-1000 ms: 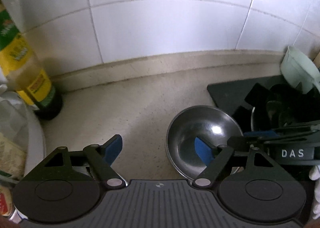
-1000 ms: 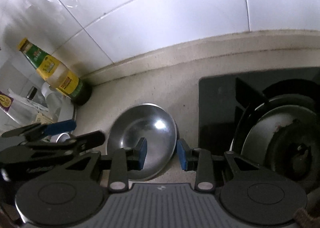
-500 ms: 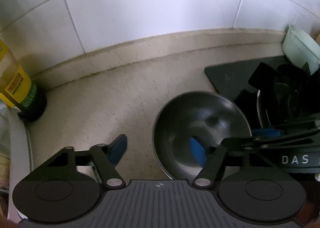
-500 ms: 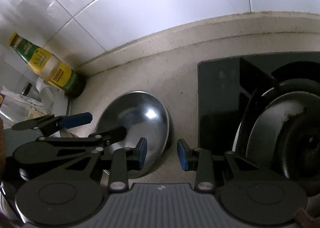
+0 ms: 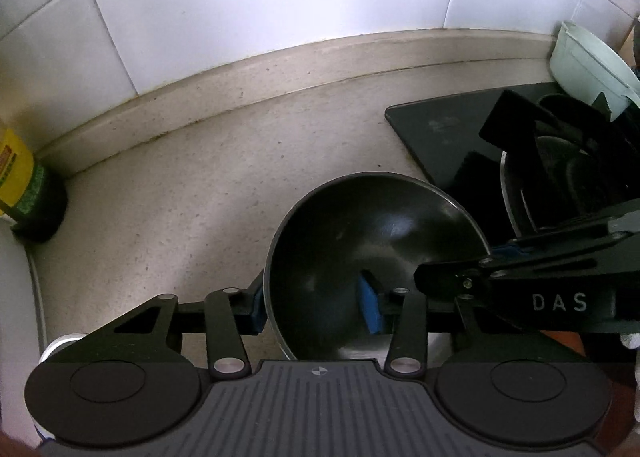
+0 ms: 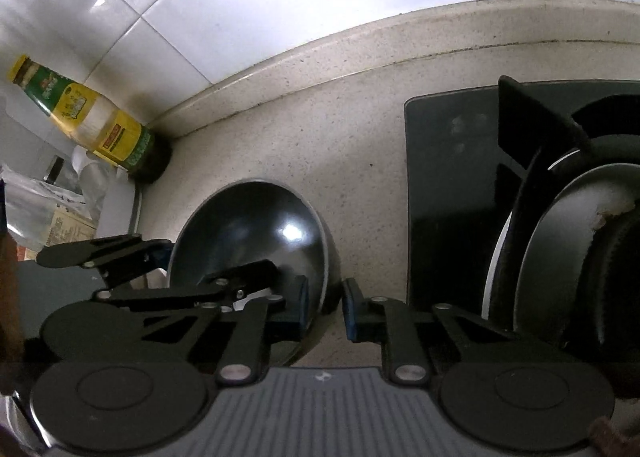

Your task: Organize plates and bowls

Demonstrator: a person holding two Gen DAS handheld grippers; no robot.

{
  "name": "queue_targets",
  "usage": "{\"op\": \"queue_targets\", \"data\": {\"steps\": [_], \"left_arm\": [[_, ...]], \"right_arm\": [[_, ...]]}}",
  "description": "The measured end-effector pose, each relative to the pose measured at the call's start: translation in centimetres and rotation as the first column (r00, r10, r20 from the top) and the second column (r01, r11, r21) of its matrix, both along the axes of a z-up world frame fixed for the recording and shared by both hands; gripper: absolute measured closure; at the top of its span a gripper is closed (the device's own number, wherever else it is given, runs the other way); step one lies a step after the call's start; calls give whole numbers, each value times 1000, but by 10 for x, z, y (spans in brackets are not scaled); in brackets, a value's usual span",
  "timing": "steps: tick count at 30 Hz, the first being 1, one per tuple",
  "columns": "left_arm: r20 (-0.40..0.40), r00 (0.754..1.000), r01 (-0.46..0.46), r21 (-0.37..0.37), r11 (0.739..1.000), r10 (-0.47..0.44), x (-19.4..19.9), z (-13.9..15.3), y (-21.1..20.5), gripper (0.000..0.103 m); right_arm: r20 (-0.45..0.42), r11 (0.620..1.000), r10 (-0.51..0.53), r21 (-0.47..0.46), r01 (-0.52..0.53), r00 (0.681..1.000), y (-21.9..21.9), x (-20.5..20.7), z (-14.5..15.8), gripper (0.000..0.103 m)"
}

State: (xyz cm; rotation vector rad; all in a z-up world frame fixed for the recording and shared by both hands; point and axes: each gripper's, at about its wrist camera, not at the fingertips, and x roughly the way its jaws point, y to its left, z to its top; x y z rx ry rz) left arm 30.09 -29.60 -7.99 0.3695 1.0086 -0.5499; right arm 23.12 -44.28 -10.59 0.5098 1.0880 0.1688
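the left claw (image 5: 316,307) is pinching the left wall of the steel bowl (image 5: 372,233); one blue pad sits outside the rim and the other inside, and its jaws have just been closing onto it. the right claw (image 6: 324,307) is pinching the right wall of the same bowl in the same way, one pad inside and one outside, its jaws also having just closed a little. the bowl stands on the speckled counter (image 5: 180,193), just beside the black stove (image 6: 448,177). on the side of the right claw the white letters "das" can be read in the left view. a bottle (image 6: 88,121) with a yellow and green label stands in the corner by the tiles; its writing is too small to read. both claws point steeply down.
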Motion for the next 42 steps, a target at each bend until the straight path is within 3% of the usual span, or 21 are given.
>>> {"op": "queue_targets", "data": {"steps": [20, 35, 42], "left_arm": [[63, 998, 5, -63, 998, -1, -15, 30, 2, 50], [149, 988, -16, -122, 992, 34, -34, 71, 18, 48], [199, 976, -55, -153, 987, 86, -49, 91, 43, 48]], "right_arm": [[35, 999, -31, 17, 30, 999, -10, -4, 13, 88], [121, 1000, -26, 1, 26, 992, -3, -11, 53, 88], [164, 1000, 7, -13, -5, 986, 13, -13, 75, 88]]}}
